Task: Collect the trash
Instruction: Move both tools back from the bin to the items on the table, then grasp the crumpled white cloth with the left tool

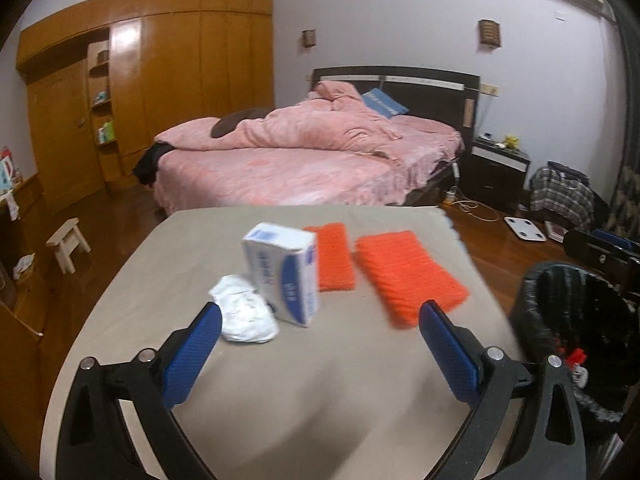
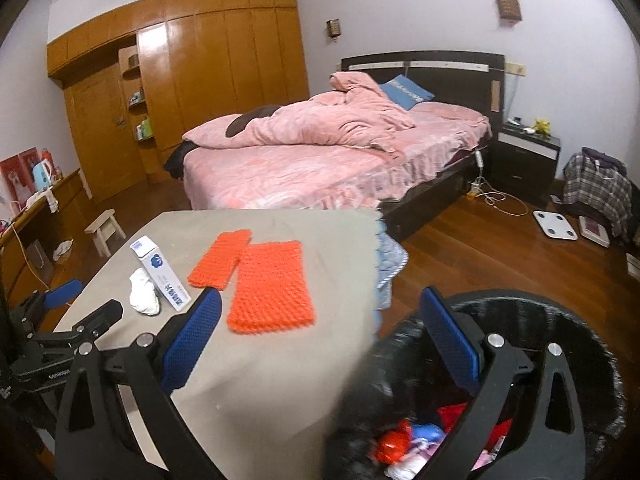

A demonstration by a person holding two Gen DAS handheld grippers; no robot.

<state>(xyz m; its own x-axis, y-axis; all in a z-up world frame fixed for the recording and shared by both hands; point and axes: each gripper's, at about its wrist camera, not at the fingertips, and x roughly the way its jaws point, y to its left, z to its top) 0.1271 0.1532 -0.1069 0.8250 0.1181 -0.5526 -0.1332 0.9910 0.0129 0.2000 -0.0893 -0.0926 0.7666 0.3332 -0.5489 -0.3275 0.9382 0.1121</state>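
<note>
Task state: partly done, by my reading. The black-lined trash bin (image 2: 520, 380) already holds mixed red, blue and pink scraps, while four items remain on the table (image 1: 320, 392).
Left tongs (image 1: 320, 328): spread wide, holding nothing, hovering over the table's near half.
Right tongs (image 2: 320, 316): spread wide, holding nothing, poised over the table's right edge and the bin's rim.
Crumpled white tissue (image 1: 245, 315): on the table toward the left edge, touching the box, just ahead of the left tongs' left finger.
White-and-blue carton (image 1: 282, 272): standing upright near the table's middle.
Small orange mesh pad (image 1: 332, 256): flat, behind the carton.
Large orange mesh pad (image 1: 408, 272): flat toward the right edge, nearest the bin.
Bin position: on the floor, just beside the table's right edge.
Remaining: judged, tissue and carton first; whether the pads count as trash is unclear.
</note>
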